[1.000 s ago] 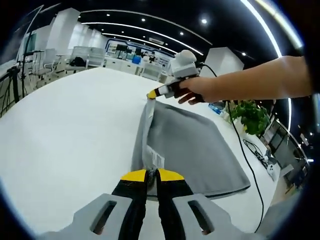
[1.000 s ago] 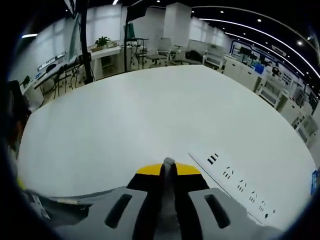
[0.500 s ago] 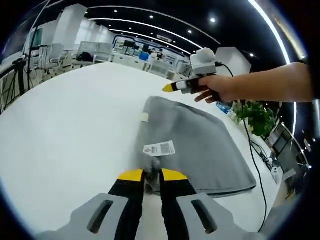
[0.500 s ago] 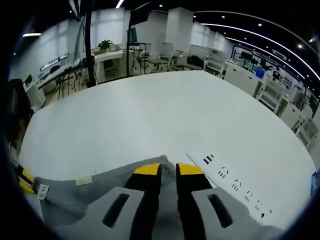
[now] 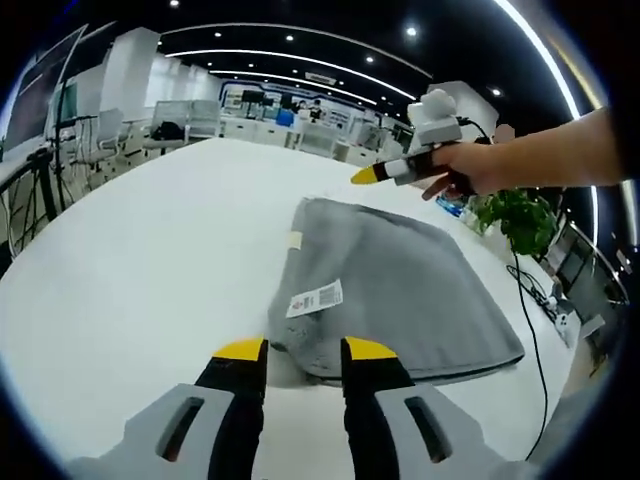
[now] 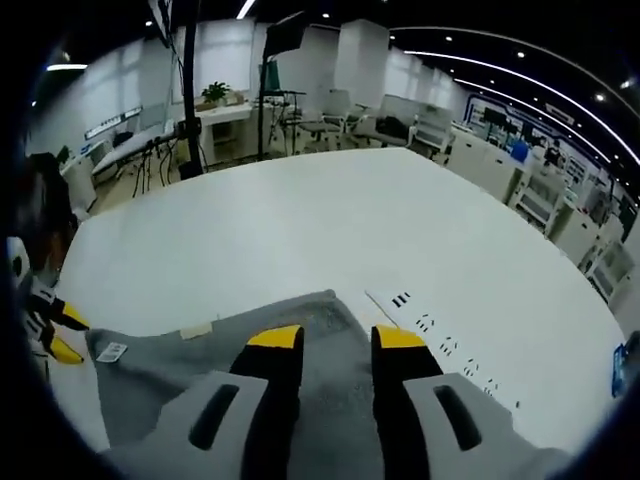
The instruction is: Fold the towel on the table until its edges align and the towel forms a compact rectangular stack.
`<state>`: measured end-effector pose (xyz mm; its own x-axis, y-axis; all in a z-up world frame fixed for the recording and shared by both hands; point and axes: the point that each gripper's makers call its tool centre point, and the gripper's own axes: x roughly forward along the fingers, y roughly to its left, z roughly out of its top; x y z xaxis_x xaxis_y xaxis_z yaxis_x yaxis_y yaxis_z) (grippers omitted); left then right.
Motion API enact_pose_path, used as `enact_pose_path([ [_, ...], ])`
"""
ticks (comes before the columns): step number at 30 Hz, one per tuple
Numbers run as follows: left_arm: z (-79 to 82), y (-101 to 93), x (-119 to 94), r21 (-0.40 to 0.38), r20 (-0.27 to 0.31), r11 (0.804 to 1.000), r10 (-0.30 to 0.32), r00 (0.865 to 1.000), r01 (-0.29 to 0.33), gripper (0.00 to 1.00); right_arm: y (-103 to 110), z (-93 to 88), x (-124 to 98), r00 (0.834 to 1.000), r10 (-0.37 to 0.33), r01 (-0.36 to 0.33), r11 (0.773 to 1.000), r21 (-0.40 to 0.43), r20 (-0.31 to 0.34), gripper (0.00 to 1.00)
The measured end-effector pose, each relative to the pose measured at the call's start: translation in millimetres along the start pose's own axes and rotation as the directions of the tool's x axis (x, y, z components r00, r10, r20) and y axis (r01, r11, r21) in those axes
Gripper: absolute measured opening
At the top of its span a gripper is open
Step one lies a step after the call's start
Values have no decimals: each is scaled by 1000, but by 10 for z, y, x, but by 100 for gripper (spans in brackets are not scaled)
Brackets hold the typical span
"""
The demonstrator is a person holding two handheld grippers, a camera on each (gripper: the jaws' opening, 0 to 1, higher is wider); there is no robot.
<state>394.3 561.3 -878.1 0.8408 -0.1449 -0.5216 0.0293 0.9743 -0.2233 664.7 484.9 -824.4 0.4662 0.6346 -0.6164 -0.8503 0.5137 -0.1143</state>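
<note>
Left gripper (image 5: 296,349): jaws are seen spread apart, nothing between them, just short of the towel's near corner.
Towel (image 5: 400,290): grey, folded flat, laid on the white table (image 5: 150,260) near its right edge; a white label (image 5: 315,298) is seen on top in the left gripper view.
Right gripper (image 6: 338,338): jaws are held apart above the towel (image 6: 200,360), gripping nothing.
Hand (image 5: 470,168): shown in the left gripper view, holding the right gripper (image 5: 368,175) over the towel's far corner.
Markings (image 6: 440,335): black marks on the table, seen from the right gripper view.
</note>
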Motion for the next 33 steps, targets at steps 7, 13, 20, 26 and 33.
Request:
enact_pose_path([
  [7,71,-21,-76,49,-8,999,-9,1000,9,31,-69,144,-343,999,7,-6,1000,-7,32,35],
  [13,156,-34,-173,87,-4,996,-15,1000,15,31,-53,136,-702,999,24,-22,998,-55,25,39],
  [20,359,-162,-313,117,22,993,-24,999,22,31,-79,217,-1008,998,28,-25,997,-68,48,42],
  [26,402,-275,-399,153,31,987,-44,999,38,32,-22,190,-1329,998,27,-23,997,-77,61,45],
  [33,415,-331,-453,179,29,982,-60,998,54,32,-46,88,-1550,997,24,-18,997,-69,77,45],
])
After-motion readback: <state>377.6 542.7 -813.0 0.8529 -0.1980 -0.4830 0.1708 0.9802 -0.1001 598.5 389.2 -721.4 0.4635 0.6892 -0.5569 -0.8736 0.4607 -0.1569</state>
